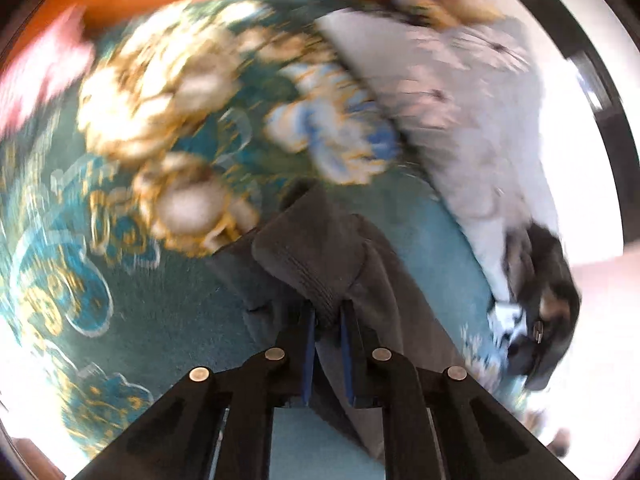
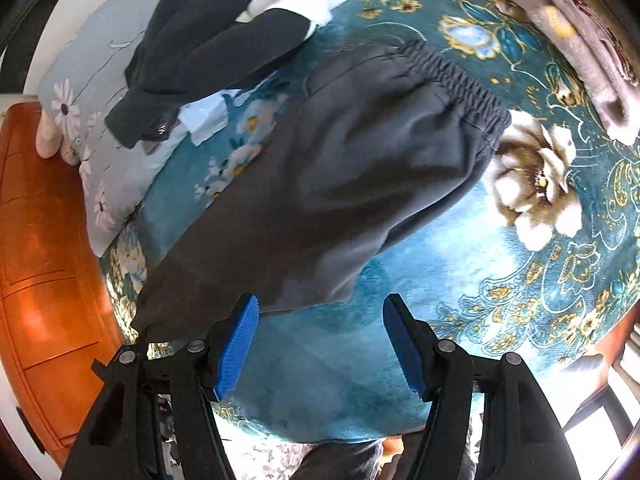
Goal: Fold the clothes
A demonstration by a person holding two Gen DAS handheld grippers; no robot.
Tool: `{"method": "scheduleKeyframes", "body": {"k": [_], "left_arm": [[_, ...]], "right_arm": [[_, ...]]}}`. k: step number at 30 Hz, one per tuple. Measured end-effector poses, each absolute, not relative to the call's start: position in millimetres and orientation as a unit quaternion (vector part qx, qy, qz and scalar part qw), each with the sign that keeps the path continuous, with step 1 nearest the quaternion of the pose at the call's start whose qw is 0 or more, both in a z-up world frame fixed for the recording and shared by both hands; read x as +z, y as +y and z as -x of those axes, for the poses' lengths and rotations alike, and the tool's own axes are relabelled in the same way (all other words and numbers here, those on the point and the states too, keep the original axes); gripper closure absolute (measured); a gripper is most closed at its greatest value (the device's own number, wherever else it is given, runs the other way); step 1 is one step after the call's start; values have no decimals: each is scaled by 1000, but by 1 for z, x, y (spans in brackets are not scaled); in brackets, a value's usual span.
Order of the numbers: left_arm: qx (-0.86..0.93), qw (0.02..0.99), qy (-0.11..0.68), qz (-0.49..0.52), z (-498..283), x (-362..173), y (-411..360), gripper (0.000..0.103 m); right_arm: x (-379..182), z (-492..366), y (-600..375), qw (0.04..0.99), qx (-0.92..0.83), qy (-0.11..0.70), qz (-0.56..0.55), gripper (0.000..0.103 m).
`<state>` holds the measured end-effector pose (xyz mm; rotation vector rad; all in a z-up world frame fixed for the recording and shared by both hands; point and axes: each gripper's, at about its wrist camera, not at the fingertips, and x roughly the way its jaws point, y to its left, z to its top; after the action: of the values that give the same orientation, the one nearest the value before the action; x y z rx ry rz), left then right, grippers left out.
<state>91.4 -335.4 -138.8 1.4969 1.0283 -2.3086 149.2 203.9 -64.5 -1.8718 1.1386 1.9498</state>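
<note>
Dark grey pants (image 2: 360, 176) with an elastic waistband lie spread on a teal floral bedspread (image 2: 500, 240), waistband toward the upper right. My right gripper (image 2: 320, 320) stands open just in front of the pants' near hem, nothing between its blue pads (image 2: 236, 348). In the blurred left wrist view, my left gripper (image 1: 328, 312) is shut on a fold of the grey pants (image 1: 316, 256), which drape down between its fingers over the bedspread (image 1: 168, 280).
A black and white garment (image 2: 208, 48) rests on a grey daisy-print pillow (image 2: 88, 120) at the upper left; that pillow (image 1: 460, 92) also fills the left wrist view's right side. An orange wooden headboard (image 2: 36, 260) borders the bed. Pinkish folded fabric (image 2: 580, 52) lies at the upper right.
</note>
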Motion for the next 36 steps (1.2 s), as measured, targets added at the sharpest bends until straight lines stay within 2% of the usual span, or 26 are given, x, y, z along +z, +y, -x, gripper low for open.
{"method": "scheduleKeyframes", "body": {"k": [12, 16, 27, 30, 36], "left_arm": [[-857, -78, 89, -502, -46, -51, -106, 91], [-839, -127, 42, -527, -42, -65, -23, 91], [-751, -157, -6, -642, -44, -163, 106, 90], [-750, -155, -13, -643, -50, -170, 105, 90], [-803, -99, 108, -577, -48, -126, 23, 90]], "right_arm": [[-65, -186, 257, 122, 655, 434, 607, 37], [-69, -202, 287, 136, 648, 458, 593, 37], [-81, -234, 340, 157, 629, 483, 588, 37], [-86, -234, 346, 153, 626, 485, 591, 37], [-91, -224, 341, 136, 623, 485, 598, 37]]}}
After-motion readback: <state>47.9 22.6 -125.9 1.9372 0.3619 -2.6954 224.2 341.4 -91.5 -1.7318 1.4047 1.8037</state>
